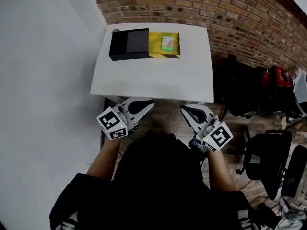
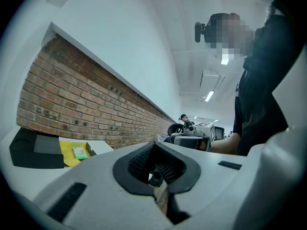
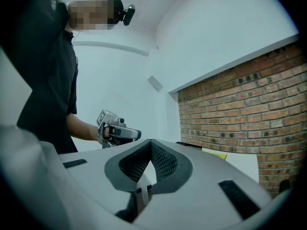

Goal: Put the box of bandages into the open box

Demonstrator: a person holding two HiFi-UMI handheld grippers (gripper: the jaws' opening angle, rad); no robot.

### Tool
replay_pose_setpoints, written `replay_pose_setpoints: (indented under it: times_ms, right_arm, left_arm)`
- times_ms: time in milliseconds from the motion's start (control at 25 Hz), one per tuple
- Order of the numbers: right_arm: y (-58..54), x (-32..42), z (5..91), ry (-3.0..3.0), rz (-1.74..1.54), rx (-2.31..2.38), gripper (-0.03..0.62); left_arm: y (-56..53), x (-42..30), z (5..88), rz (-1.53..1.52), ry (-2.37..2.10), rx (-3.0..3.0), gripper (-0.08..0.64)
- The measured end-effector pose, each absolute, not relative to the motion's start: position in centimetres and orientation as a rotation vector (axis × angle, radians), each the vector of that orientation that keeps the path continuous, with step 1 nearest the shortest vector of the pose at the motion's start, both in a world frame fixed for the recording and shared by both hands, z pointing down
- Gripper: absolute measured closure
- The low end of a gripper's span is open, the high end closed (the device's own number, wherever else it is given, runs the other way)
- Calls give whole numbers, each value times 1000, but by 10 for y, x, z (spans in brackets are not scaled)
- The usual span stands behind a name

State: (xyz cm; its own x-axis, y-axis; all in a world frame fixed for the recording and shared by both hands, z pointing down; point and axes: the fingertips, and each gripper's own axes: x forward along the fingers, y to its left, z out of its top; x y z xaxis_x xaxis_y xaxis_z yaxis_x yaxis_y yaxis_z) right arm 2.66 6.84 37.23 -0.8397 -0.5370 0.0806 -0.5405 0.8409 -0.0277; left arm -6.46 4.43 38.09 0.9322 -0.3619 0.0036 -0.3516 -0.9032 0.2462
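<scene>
My left gripper (image 1: pixel 149 104) and right gripper (image 1: pixel 184 109) both had their jaws together on nothing, held at the near edge of the white table (image 1: pixel 153 75). The small green-and-white cardboard box of bandages (image 1: pixel 168 43) lay far off, seemingly inside the open yellow-lined box (image 1: pixel 156 40), just right of a black rectangular lid (image 1: pixel 129 43). I judged it light, stiff but easily dented, best pinched gently across its short sides.

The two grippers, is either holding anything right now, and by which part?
Nothing is held: the left gripper and right gripper are both shut and empty.
</scene>
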Motion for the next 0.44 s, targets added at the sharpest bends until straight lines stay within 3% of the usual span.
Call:
replay_pose_setpoints:
  times_ms: [440]
  right_arm:
    - [70, 47, 377, -2986, 87, 826, 586]
  left_arm:
    - [35, -42, 382, -60, -553, 2836, 546]
